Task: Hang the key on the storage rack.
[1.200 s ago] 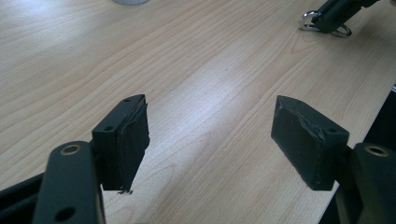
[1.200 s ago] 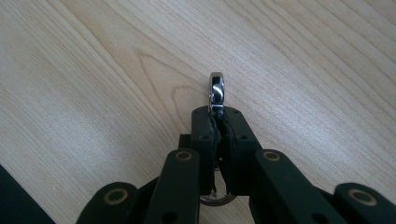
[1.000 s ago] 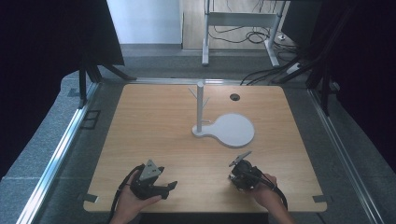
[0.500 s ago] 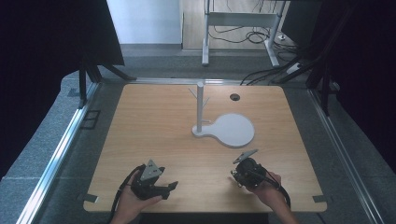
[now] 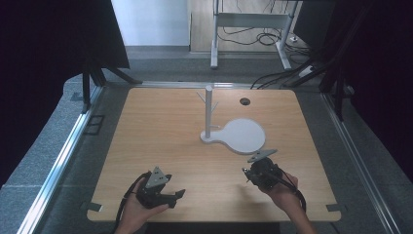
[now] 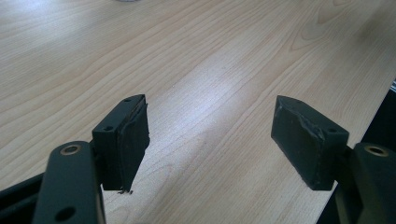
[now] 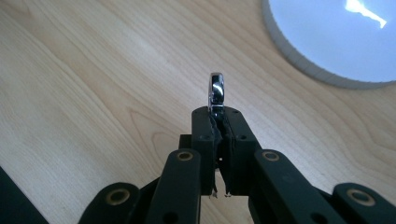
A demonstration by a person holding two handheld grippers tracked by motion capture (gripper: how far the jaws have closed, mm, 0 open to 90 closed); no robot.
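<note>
- at 5 o'clock on the table [image 5: 160, 126], the right gripper [image 7: 217, 112] is clamped shut on a small shiny metal ring [image 7: 216, 91], seen edge-on, protruding past the pads.
- white round base [image 7: 327, 42] of the peg stand [image 5: 208, 109] sits at 1 o'clock from the ring, apart.
- at 7 o'clock, the left gripper [image 6: 210, 135] is held wide open, nothing gripped.

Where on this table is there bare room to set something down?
Bare wood on the table left of the white stand, and between the left gripper and right gripper. Tightest between the right gripper and the stand's round base.
</note>
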